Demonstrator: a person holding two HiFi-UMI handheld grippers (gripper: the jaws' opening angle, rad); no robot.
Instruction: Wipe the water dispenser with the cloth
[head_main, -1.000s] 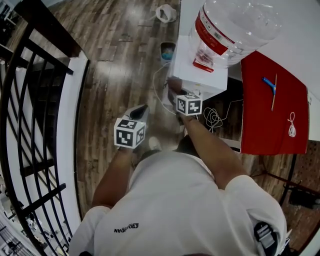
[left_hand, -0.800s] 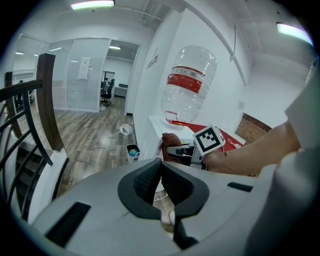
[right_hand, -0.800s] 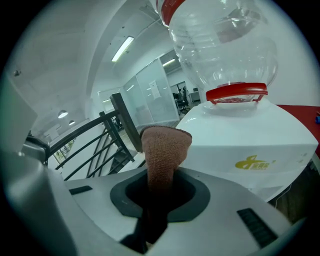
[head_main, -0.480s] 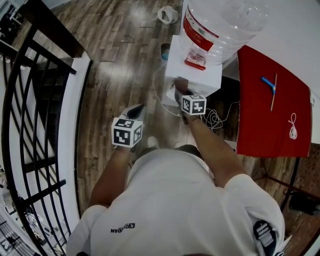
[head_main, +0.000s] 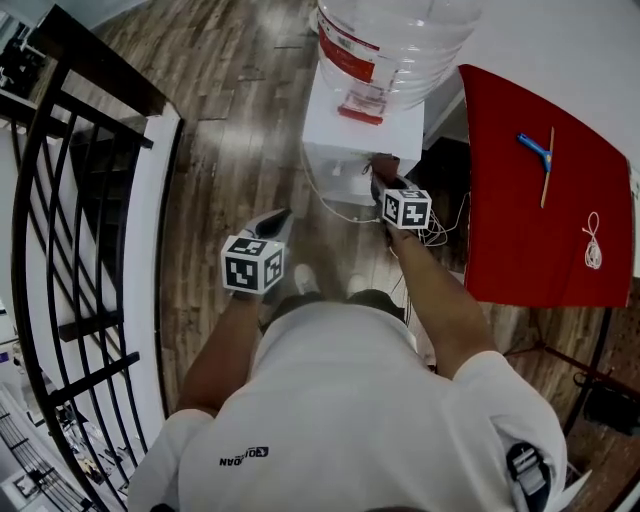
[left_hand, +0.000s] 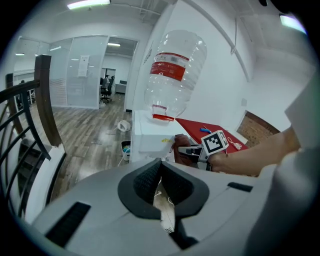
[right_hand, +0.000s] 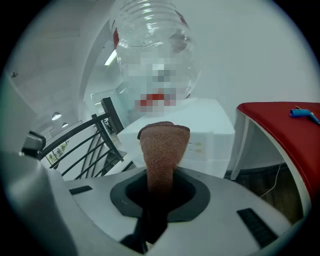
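Right gripper view: the right claw (right_hand: 161, 186) pinches the cloth (right_hand: 164, 145) near the water dispenser (right_hand: 202, 122); left claw (left_hand: 162, 195) pressed together, empty; a hard push could rock the bottle (right_hand: 145, 35).

Bright, even indoor light; fisheye-warped, dark-vignetted edges.
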